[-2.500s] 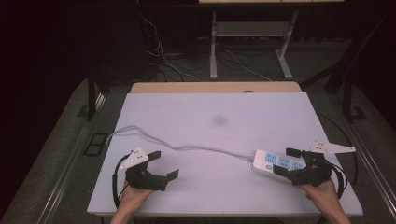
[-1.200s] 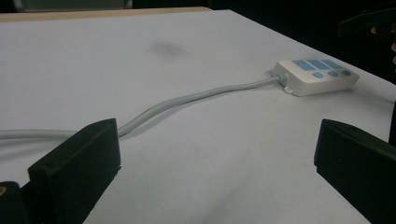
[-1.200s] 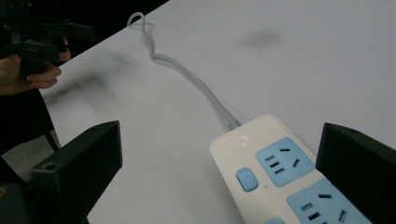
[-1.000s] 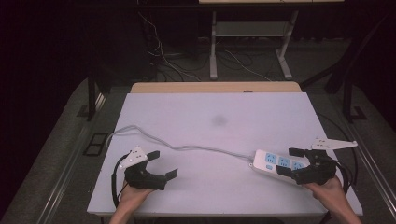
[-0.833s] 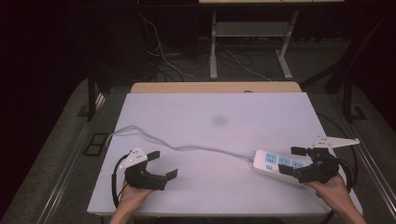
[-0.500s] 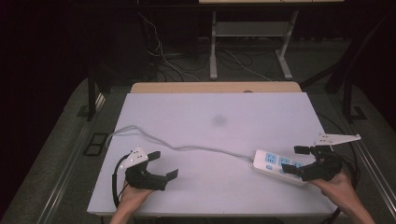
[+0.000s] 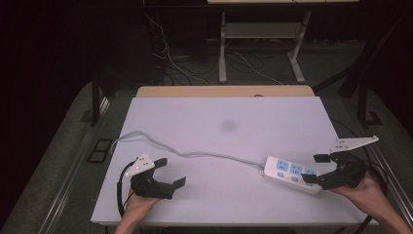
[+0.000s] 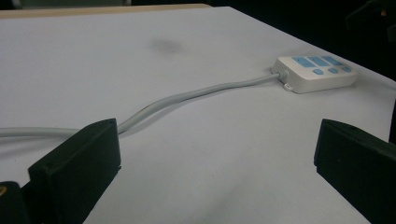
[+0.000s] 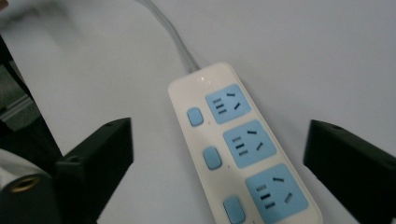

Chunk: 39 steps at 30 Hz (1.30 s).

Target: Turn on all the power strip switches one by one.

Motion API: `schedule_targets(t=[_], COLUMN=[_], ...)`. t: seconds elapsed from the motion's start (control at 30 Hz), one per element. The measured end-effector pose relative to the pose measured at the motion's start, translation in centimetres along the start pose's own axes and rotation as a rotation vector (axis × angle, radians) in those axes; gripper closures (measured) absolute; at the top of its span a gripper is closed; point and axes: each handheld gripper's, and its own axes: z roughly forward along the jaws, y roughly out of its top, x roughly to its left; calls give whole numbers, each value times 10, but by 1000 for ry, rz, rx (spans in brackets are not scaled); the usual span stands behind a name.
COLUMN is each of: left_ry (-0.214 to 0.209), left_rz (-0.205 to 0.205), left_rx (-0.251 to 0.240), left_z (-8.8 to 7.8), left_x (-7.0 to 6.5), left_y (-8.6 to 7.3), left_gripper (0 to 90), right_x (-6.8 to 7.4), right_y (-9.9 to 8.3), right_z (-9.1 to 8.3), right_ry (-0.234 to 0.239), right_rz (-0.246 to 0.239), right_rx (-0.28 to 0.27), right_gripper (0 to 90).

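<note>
Two grippers | left gripper (image 7: 169, 171) wide open, holding nothing | right gripper (image 9: 219, 161) just closing, jaws around power strip (image 9: 238, 149), not yet gripped | lifting left

The right gripper (image 7: 322, 171) drew back toward the table's right edge, off the power strip (image 7: 292, 174). Its jaws had just been closing slightly, nothing gripped.

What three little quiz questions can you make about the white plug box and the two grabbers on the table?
1. How many blue sockets does the power strip have?
2. True or false: the left gripper is clamped on the cable.
3. Which gripper is nearer the strip: A left, B right?

Key: 1. Three. 2. False; its jaws stand open, nothing between them. 3. B; its open jaws, just closing a little, flank the strip's end without pressing it.
</note>
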Motion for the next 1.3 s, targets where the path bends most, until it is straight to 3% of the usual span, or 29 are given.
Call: schedule_targets(t=[0.13, 0.17, 0.3, 0.37, 0.43, 0.5, 0.53, 0.6, 1.3], left_ry=[3, 4, 5, 4, 8, 7, 7, 8, 4], left_rz=[1, 1, -1, -2, 3, 8, 8, 9, 9], left_rx=[2, 5, 5, 6, 11, 14, 14, 13, 19], left_z=[1, 1, 1, 1, 1, 2, 2, 2, 2], left_x=[0, 0, 0, 0, 0, 0, 0, 0, -1], left_y=[0, 0, 0, -1, -1, -1, -1, -1, -2], left_gripper=[0, 0, 0, 0, 0, 2, 2, 2, 2], right_x=[-2, -4, -7, -8, -9, -11, -11, -12, -19], right_y=[-2, -3, -5, -6, -6, -6, -6, -5, -27], right_z=[-2, -3, -4, -4, -5, -4, -4, -3, 16], right_ry=[-15, -16, -32, -32, -30, -11, -11, -2, 33], right_rz=[-13, -17, -14, -9, -7, 0, 0, -14, 41], right_rx=[40, 54, 81, 94, 96, 114, 114, 143, 175], right_gripper=[210, 367, 474, 597, 631, 778, 778, 896, 898])
